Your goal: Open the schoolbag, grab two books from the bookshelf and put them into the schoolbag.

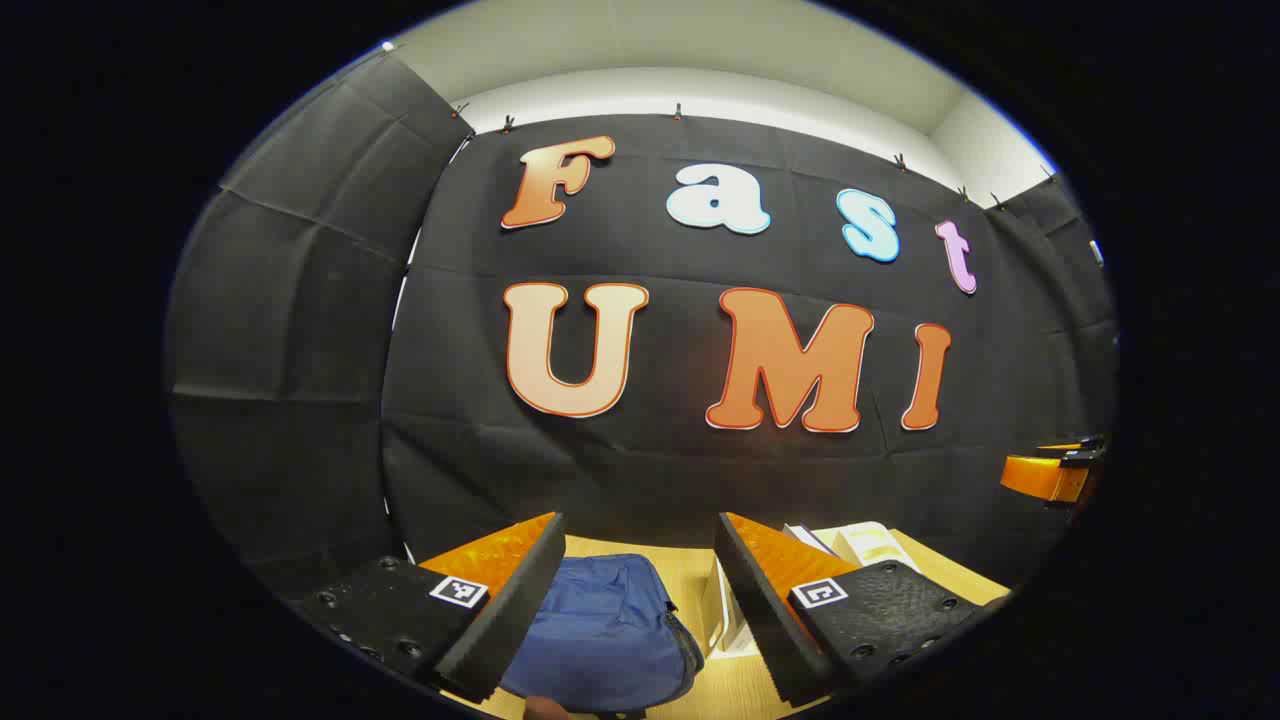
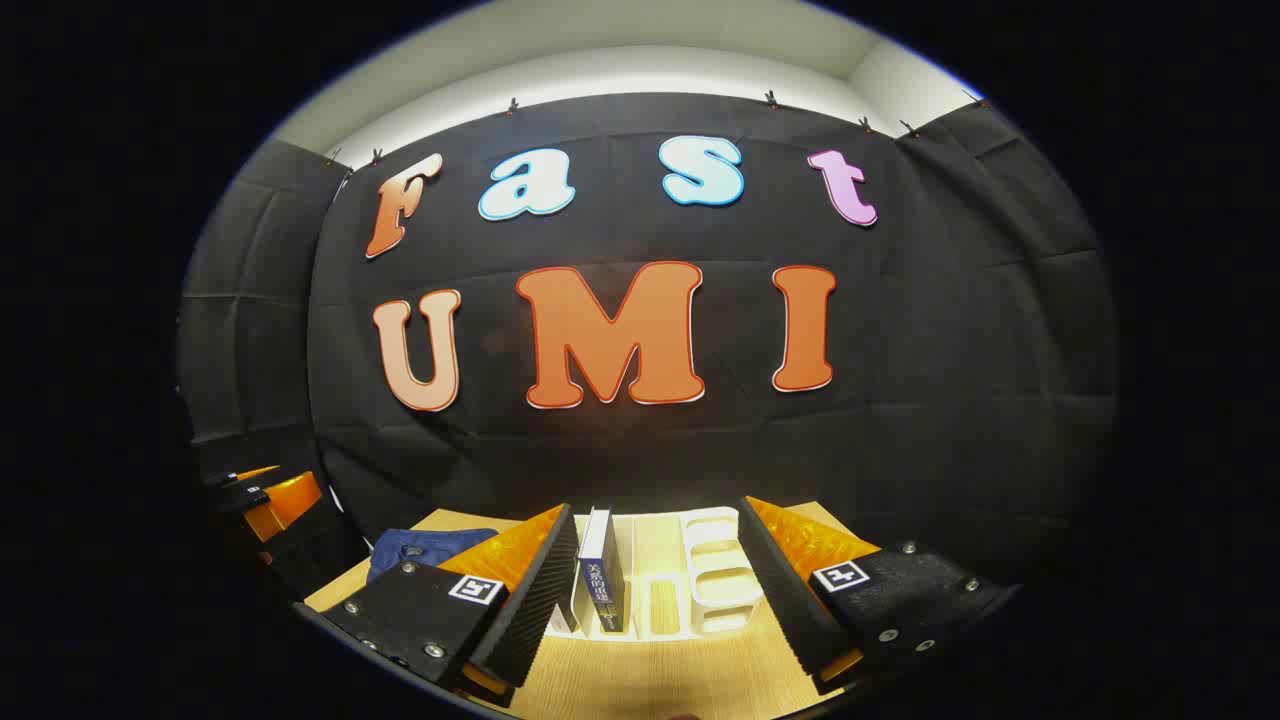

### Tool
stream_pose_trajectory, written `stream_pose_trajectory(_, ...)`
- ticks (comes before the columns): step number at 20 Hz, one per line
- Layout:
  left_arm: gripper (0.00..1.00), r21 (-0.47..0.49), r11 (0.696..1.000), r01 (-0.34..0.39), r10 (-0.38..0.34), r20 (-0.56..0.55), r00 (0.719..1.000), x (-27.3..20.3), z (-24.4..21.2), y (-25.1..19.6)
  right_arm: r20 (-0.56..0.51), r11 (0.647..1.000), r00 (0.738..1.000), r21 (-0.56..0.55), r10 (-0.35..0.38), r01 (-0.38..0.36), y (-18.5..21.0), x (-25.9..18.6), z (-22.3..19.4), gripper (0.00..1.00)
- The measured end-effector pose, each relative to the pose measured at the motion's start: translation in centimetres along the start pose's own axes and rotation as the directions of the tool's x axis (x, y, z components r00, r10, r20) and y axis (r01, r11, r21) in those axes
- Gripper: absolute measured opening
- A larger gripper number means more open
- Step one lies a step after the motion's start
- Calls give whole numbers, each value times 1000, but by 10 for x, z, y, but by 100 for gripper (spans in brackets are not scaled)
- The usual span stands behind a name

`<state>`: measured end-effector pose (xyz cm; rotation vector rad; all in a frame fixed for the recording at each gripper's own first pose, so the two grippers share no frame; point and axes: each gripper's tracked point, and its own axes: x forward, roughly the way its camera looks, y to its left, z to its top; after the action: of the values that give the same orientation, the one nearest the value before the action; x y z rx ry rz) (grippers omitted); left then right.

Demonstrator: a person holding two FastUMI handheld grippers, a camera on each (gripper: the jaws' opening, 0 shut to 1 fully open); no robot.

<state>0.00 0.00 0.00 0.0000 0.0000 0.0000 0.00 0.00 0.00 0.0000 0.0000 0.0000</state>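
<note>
Legible markings:
- Dark blue upright book (image 2: 600, 585) in the white slotted bookshelf (image 2: 720, 590), twelve o'clock from the right gripper: pale characters down the spine, too small to read.
- Nothing else readable.

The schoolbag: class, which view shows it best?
The left gripper view: the blue schoolbag lies large between the open left claw. The right gripper view catches just a small corner at far left.

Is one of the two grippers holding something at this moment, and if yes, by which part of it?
Nothing is held. The left gripper stands open above the blue schoolbag. The right gripper stands open in front of the bookshelf and its upright book, touching neither.
</note>
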Motion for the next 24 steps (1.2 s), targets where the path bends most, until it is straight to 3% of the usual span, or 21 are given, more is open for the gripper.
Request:
stream_pose_trajectory(11, 94, -41, 999, 9, -9, 10, 1000, -6, -2, 9, -4, 1000, 1000, 3, -10, 10, -12, -2, -1, 96)
stream_pose_trajectory(15, 94, -19, 1000, -7, 7, -5, 1000, -9, -7, 13, -9, 1000, 1000, 5, -15, 15, -15, -1, -4, 96)
stream_pose_trajectory(24, 93, 23, 999, 27, -27, 21, 999, -13, 0, 3, -12, 1000, 1000, 7, -12, 12, -13, -3, -4, 96)
